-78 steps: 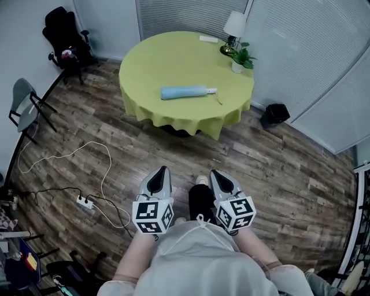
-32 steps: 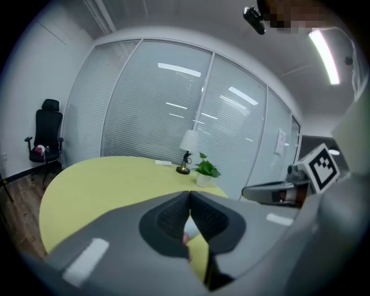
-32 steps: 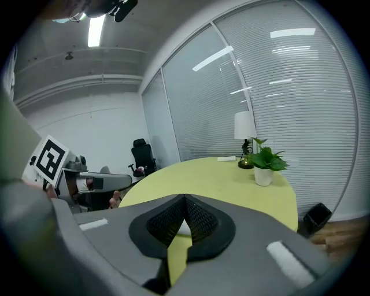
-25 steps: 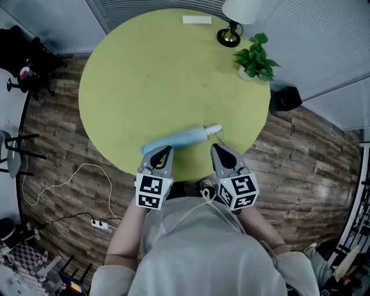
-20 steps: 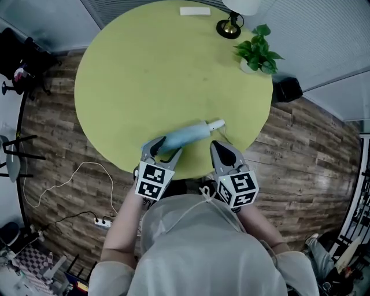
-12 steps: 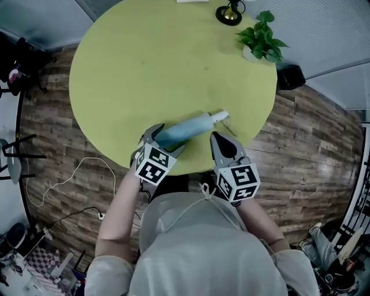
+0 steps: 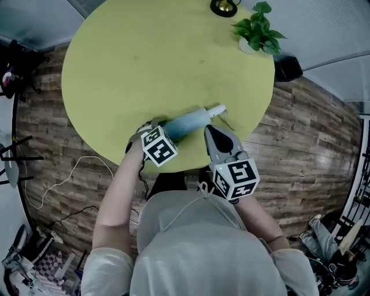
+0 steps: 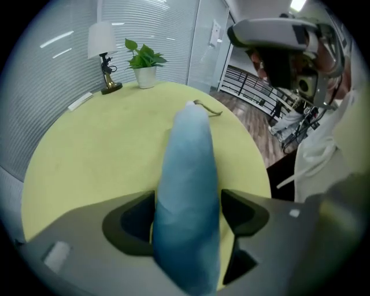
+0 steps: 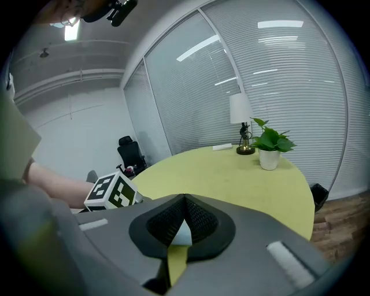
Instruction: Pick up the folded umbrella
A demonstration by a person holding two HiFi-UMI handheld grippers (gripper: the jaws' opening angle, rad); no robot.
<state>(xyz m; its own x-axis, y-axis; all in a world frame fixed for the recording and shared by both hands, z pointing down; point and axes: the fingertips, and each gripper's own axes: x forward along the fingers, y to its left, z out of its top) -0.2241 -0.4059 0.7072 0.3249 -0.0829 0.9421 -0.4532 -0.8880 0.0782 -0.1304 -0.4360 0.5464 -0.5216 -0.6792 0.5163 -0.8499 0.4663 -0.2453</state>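
The folded light-blue umbrella (image 7: 188,122) lies on the round yellow-green table (image 7: 144,63) near its front edge, with its white handle end (image 7: 215,111) to the right. My left gripper (image 7: 157,128) points steeply down over the umbrella's left end. Its jaws stand wide and straddle the umbrella (image 8: 188,173), with a gap showing at the right jaw. My right gripper (image 7: 208,128) hovers just in front of the umbrella near the handle end, its jaws shut and empty (image 9: 184,199).
A potted plant (image 7: 257,29) and a lamp base (image 7: 222,6) stand at the table's far right. A black bin (image 7: 287,67) sits on the wooden floor beyond, and a white cable (image 7: 63,179) runs over the floor to the left. A flat white item (image 8: 79,101) lies near the lamp (image 8: 103,52).
My left gripper has opened, rolled and dropped down over the umbrella's left end. The right gripper has hardly moved.
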